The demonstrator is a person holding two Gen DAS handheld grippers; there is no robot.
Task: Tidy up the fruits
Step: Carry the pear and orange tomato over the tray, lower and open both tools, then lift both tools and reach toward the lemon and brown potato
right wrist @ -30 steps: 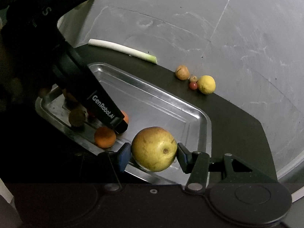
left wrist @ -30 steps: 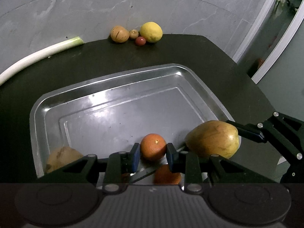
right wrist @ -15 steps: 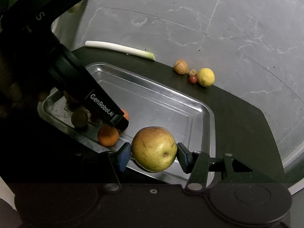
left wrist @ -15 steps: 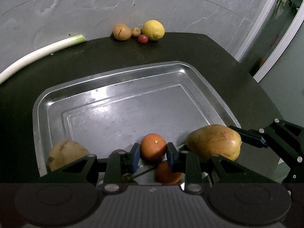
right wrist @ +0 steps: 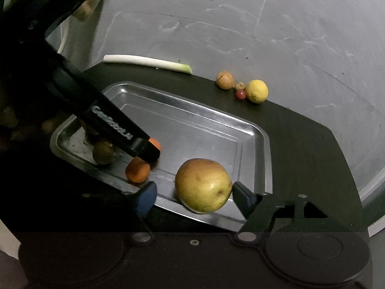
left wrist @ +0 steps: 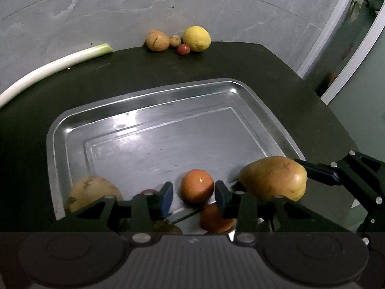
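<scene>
Both fruits are being let go into the steel tray (left wrist: pixel 57 130): the left gripper (left wrist: pixel 193 193) fingers are opening off a small orange (left wrist: pixel 197 186) at the tray's near edge, and the right gripper (right wrist: pixel 193 196) fingers are spreading wide around a yellow-green pear (right wrist: pixel 202 185) (one pad apparently touching) over that edge. Next, I judge, both withdraw toward the lemon (left wrist: pixel 196 38) cluster beyond the tray.

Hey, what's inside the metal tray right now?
In the metal tray: two oranges, a pear, a potato-like piece, a dark round fruit. Gripper bodies cover the near edge.
</scene>
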